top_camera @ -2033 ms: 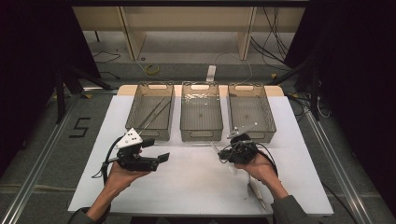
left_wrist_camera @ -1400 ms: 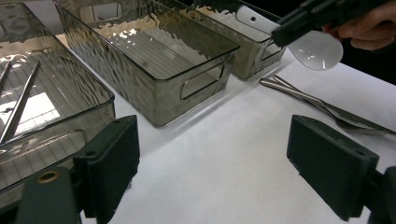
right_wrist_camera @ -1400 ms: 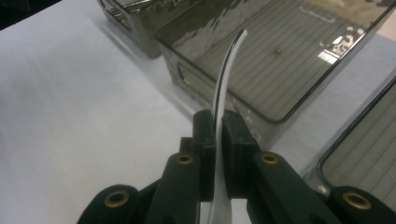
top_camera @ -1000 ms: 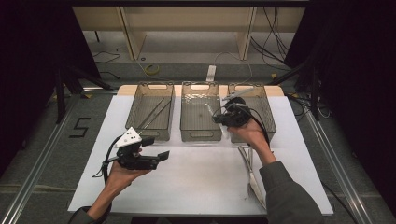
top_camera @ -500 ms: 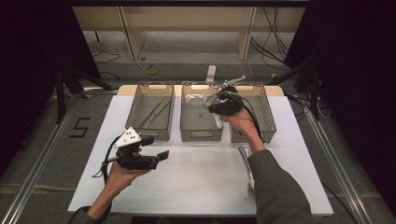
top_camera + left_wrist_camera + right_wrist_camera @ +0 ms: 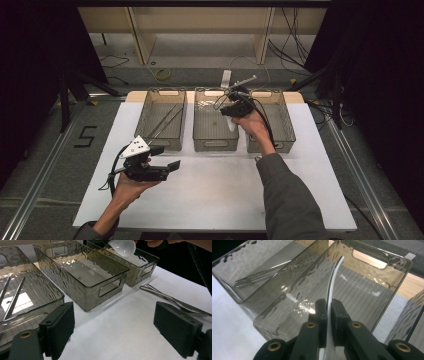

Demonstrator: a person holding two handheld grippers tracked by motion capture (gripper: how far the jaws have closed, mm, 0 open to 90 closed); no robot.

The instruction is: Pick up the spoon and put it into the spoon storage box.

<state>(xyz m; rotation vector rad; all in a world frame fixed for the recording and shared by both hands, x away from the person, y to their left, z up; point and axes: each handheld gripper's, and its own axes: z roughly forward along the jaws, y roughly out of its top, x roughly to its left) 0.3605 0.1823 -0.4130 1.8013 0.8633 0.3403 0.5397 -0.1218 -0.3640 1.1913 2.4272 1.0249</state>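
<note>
The right gripper (image 6: 327, 305) grips a white spoon (image 6: 333, 282) over the middle bin (image 6: 215, 146), unreleased. Cutlery (image 6: 172, 300) remains on the table. The left gripper (image 6: 122, 325) is wide open, empty.

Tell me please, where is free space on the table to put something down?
The white mat is bare between the left gripper and the person's right sleeve, in front of the middle bin. The middle bin itself is empty; the right gripper holds a white spoon over it. Right of the sleeve, cutlery lies on the mat.
</note>
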